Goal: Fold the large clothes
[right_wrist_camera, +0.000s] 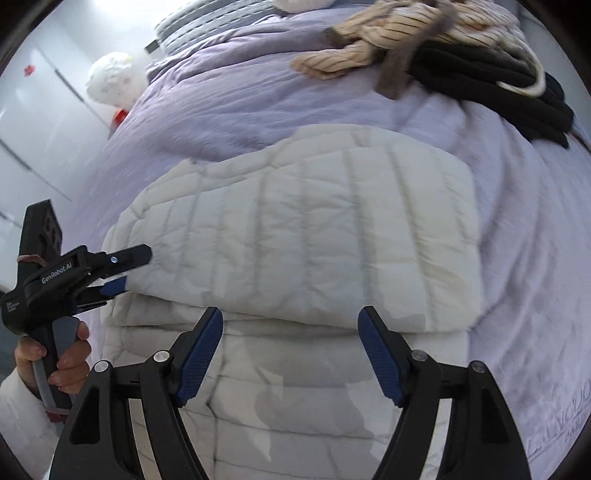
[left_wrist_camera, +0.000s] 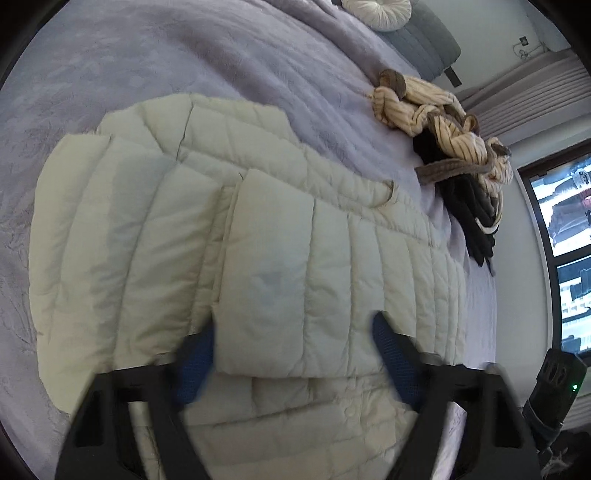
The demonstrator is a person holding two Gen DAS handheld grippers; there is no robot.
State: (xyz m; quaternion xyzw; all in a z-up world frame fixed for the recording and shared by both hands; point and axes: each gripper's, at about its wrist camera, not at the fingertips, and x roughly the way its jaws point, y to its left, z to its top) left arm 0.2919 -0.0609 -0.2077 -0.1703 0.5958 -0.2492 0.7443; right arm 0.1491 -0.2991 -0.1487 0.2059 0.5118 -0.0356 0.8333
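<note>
Left wrist view: the left gripper (left_wrist_camera: pixel 291 354) hangs over the near edge of one cream quilted jacket (left_wrist_camera: pixel 207 221), which lies flat on the lilac bedspread (left_wrist_camera: pixel 184 55). Jaws stand apart w/ a folded panel between the blue pads; whether they press on it I can't tell – the picture is blurred there. Probably placed so to pinch that flap for the next fold. Beyond the jacket, near the bed's far edge, one striped beige garment (left_wrist_camera: pixel 424 107) sits bunched on top of one black garment (left_wrist_camera: pixel 476 221) – likely parked there waiting their turn. One round white cushion (left_wrist_camera: pixel 376 11) at the head.

Right wrist view: the right gripper (right_wrist_camera: pixel 291 354) is wide, nothing between the pads, hovering just above the jacket's stacked layers – judging by that, free to take a new hold. At left, a hand (right_wrist_camera: pixel 55 362) grips the left gripper's handle; its tips sit at the jacket's side edge, on either side of the top layer. So 2 grippers, 3 garments total, 1 partly folded.
</note>
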